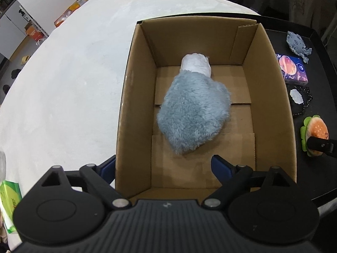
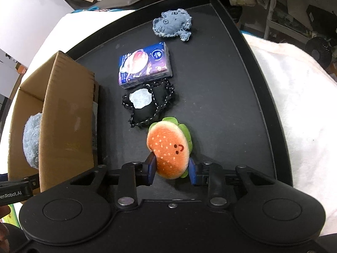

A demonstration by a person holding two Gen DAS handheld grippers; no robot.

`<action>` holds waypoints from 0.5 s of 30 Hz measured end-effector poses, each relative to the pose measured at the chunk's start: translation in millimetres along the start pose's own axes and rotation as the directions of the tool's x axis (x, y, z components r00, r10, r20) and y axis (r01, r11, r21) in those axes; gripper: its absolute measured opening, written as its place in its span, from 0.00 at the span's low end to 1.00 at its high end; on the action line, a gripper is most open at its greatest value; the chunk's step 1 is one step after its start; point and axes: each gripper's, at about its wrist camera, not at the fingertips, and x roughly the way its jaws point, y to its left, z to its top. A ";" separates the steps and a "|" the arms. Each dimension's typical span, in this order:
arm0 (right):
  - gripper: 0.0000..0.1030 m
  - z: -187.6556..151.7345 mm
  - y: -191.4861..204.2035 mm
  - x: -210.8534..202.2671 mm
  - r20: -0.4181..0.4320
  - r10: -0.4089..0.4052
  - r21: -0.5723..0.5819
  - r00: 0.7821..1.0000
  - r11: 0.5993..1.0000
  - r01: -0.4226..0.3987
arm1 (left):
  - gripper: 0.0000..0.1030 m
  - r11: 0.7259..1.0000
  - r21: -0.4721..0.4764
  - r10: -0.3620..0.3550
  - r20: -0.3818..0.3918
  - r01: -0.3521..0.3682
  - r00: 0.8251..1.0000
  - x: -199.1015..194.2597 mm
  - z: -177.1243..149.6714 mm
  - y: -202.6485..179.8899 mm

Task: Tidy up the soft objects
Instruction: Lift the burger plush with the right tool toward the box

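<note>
An open cardboard box (image 1: pixel 271 109) holds a fluffy blue plush (image 1: pixel 193 113) with a white end (image 1: pixel 197 64). My left gripper (image 1: pixel 165 167) hangs open over the box's near wall, one finger outside it and one inside, nothing between them. On the black tray (image 2: pixel 231 105) lies a hamburger plush (image 2: pixel 166 147), and my right gripper (image 2: pixel 171 167) is shut on it, its blue pads (image 2: pixel 151 166) pressing both sides. The same hamburger plush (image 1: pixel 316 130) shows at the right edge of the left wrist view.
Beyond the burger on the tray lie a black stitched pouch (image 2: pixel 149 103), a purple tissue pack (image 2: pixel 145 65) and a denim plush (image 2: pixel 171 24). The box (image 2: pixel 67 116) stands on the tray's left part. A green pack (image 1: pixel 9 202) lies on the white cloth (image 1: pixel 73 84).
</note>
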 end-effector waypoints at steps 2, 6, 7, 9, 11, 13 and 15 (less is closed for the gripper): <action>0.30 0.9 -0.6 -3.9 0.009 0.006 -0.001 1.000 1.000 -0.006 | 0.89 1.000 -0.009 0.001 0.003 -0.001 1.000 -1.9 -1.0 2.1; 0.30 2.9 1.9 -12.3 0.033 0.017 -0.005 0.999 1.000 -0.017 | 0.89 1.000 -0.026 -0.003 0.016 0.004 1.000 -5.7 -0.8 7.3; 0.30 3.4 3.0 -14.8 0.039 0.021 -0.007 0.999 1.000 -0.021 | 0.89 0.999 -0.033 -0.004 0.022 0.005 1.000 -7.0 -0.2 9.4; 0.30 3.9 5.7 -19.8 0.051 0.028 -0.012 0.998 1.000 -0.028 | 0.89 0.999 -0.047 -0.012 0.031 0.014 0.999 -9.6 -0.1 14.2; 0.29 5.0 9.5 -24.5 0.062 0.036 -0.019 0.997 0.999 -0.035 | 0.89 0.998 -0.061 -0.020 0.037 0.023 0.999 -11.2 -0.2 19.7; 0.29 5.6 12.9 -30.0 0.074 0.042 -0.027 0.996 0.999 -0.040 | 0.89 0.997 -0.073 -0.025 0.044 0.028 0.999 -11.8 -0.6 24.1; 0.29 7.3 17.1 -34.6 0.085 0.045 -0.033 0.995 0.999 -0.042 | 0.89 0.996 -0.082 -0.031 0.048 0.035 0.998 -12.1 -2.0 27.7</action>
